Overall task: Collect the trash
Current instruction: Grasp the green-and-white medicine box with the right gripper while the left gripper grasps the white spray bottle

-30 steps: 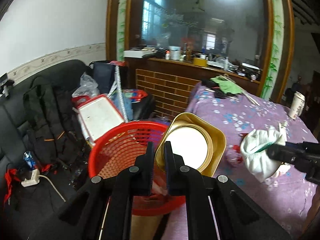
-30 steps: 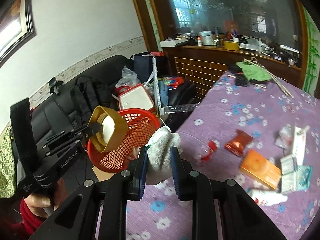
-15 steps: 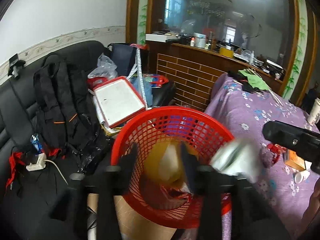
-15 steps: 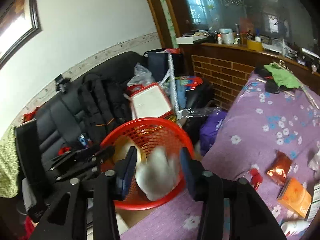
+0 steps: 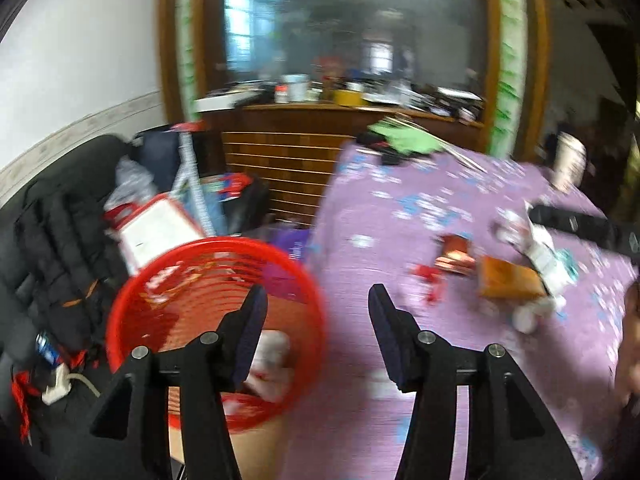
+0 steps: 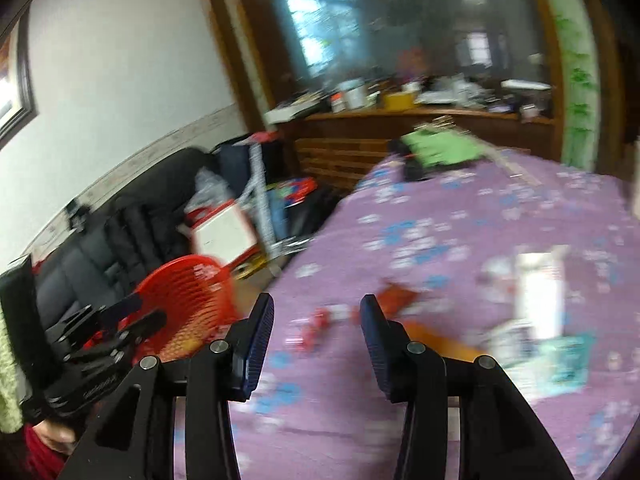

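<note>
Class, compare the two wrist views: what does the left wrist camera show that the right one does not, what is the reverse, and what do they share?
Only the left wrist view looks down into the red basket, showing white trash inside, and catches the right claw's arm. Only the right wrist view shows the left claw, open and empty. Both show the basket, the purple flowered tablecloth, the orange box and the black sofa.

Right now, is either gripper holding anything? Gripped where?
Nothing is held. The left gripper and right gripper both stand open with empty jaws. White crumpled trash lies in the red basket.
</note>
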Motion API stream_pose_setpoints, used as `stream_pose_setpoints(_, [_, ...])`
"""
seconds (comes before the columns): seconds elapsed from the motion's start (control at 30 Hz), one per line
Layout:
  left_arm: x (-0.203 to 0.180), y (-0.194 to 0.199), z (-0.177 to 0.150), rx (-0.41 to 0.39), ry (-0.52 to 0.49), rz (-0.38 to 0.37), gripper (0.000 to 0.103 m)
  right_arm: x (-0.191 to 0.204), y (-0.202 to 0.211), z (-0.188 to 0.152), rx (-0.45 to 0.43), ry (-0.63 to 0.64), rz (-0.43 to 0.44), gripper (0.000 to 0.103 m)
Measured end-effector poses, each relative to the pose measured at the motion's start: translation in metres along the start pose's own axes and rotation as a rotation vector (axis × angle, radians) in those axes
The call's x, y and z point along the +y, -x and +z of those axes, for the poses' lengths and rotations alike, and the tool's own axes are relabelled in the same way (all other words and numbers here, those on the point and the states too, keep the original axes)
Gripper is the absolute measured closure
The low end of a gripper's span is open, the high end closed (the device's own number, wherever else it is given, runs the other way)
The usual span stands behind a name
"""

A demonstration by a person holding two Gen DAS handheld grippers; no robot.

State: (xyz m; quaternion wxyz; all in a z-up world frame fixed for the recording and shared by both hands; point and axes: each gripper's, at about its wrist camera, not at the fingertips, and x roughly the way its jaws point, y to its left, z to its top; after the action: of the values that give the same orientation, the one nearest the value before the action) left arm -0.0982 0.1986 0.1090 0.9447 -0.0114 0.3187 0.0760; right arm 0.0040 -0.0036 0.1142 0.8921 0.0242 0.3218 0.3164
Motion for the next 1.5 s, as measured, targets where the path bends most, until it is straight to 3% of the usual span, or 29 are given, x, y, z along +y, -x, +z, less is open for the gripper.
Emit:
stream_pose_setpoints(0.17, [-0.073,-0.008,-0.001,0.037,-0.164,-0.116,0.037,-0.077,0.016,-0.004,0.023,-0.061,-0.044,0.054])
stream_pose_setpoints(0.3, [-0.132,-0.016,-0.008,0.058,-0.340,-0.192,0.035,-0.127,0.010,-0.020,0.063,-0.119,-0.036,0.054])
stream_pose_setpoints(0.4, [-0.169,-0.023,-0.013,0.082,-0.453,-0.245,0.035,-0.143,-0.002,-0.031,0.147,-0.133,-0.017,0.054])
stream_pose_setpoints(0.5, [-0.193,-0.030,-0.020,0.103,-0.522,-0.282,0.035,-0.149,-0.008,-0.035,0.168,-0.150,-0.004,0.054])
stream_pose_setpoints(0.67, [-0.202,-0.045,-0.023,0.156,-0.536,-0.300,0.035,-0.146,-0.029,-0.045,0.236,-0.133,-0.031,0.052])
stream_pose_setpoints(1.1, [-0.207,-0.065,-0.015,0.216,-0.558,-0.332,0.030,-0.135,-0.046,-0.054,0.285,-0.072,-0.089,0.052])
stream_pose_setpoints(1.2, [-0.208,-0.068,-0.016,0.220,-0.561,-0.328,0.030,-0.134,-0.050,-0.056,0.299,-0.079,-0.084,0.066])
stream_pose_setpoints(1.27, [-0.210,-0.069,-0.016,0.222,-0.560,-0.335,0.030,-0.136,-0.048,-0.056,0.301,-0.081,-0.086,0.066])
stream_pose_setpoints(1.5, [-0.227,-0.081,-0.013,0.229,-0.596,-0.361,0.031,-0.154,-0.010,-0.041,0.146,-0.186,-0.053,0.066])
